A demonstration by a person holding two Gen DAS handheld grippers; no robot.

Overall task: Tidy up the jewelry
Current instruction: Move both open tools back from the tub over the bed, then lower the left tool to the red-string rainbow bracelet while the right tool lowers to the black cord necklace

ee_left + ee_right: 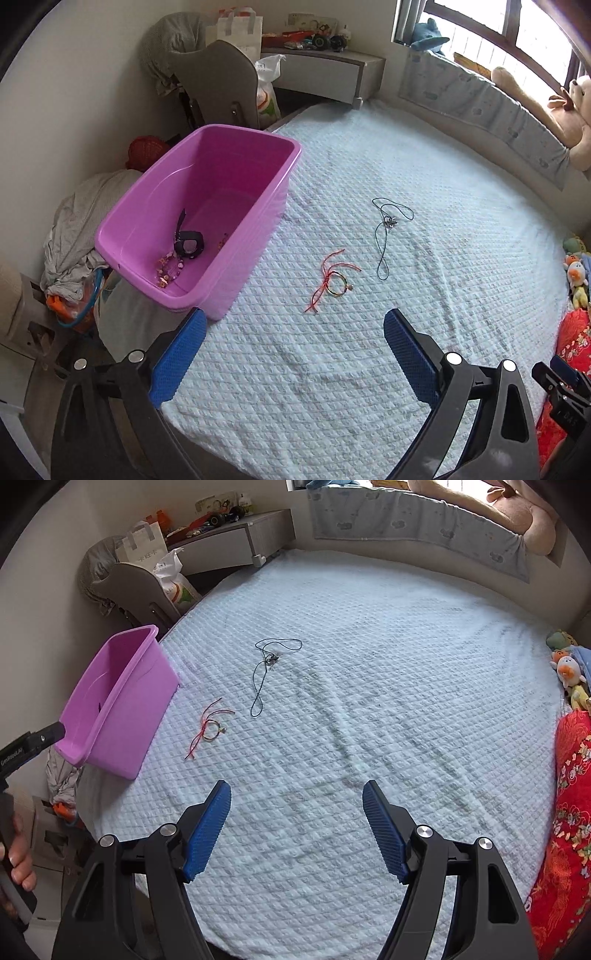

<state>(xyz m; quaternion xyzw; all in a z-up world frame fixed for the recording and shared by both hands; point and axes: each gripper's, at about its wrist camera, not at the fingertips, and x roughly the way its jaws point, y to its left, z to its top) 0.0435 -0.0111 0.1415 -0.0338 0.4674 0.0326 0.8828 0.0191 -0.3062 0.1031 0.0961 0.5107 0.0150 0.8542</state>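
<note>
A purple plastic bin (258, 206) stands on the bed's left edge; it also shows in the right wrist view (122, 716). Inside lie a black watch (188, 243) and a beaded bracelet (170, 269). On the bedspread lie a red string bracelet (332, 280) (208, 729) and a dark cord necklace (388, 229) (269, 668) with a metal pendant. My left gripper (293, 325) is open and empty, just short of the red bracelet. My right gripper (297, 797) is open and empty over bare bedspread, to the right of both pieces.
The bed (369, 701) has a pale quilted cover. A red floral pillow (565, 830) and plush toys (569, 672) sit at the right edge. A chair (221, 81), clothes pile (81, 229) and shelf (325, 62) are to the left and back.
</note>
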